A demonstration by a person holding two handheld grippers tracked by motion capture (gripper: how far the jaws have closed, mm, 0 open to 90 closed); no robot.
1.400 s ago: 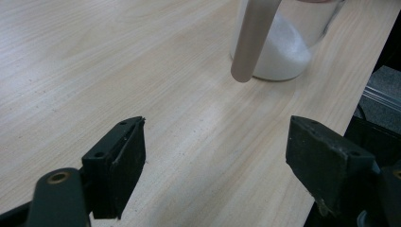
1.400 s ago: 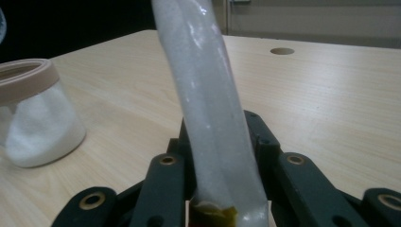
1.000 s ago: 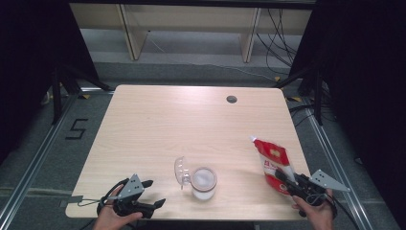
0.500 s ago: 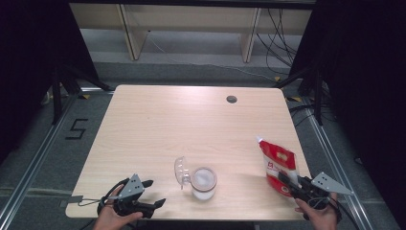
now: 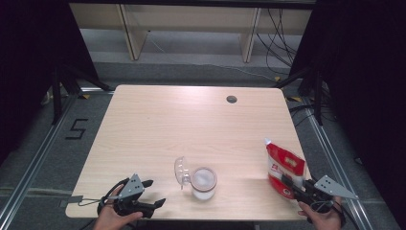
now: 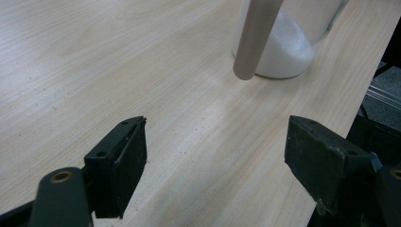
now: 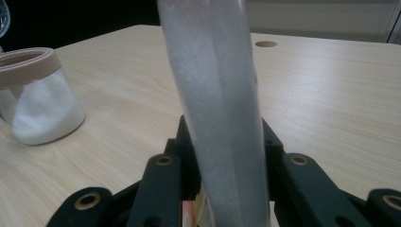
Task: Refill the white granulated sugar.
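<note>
Wooden table (image 5: 158, 124), with an open glass jar (image 5: 203, 182) of white powder near its front edge. At the right edge, red pouch (image 5: 283, 168): soft, light, likely slumping; best pinched at its lower end. Right gripper (image 5: 288, 182) clamped on pouch, left gripper (image 5: 152, 193) spread apart, empty.

Each hand-held black gripper, the left gripper (image 5: 152, 192) and the right gripper (image 5: 286, 180), is topped by a grey three-cornered plate dotted with small dark holes, and a thin dark cable is seen trailing from the left one. In the left gripper view, two blocky matt-black jaws with flat inner faces are shown, carried on rounded black links fitted with brass-coloured rivets. The same black links and brass-ringed pivots are seen in the right gripper view.
</note>
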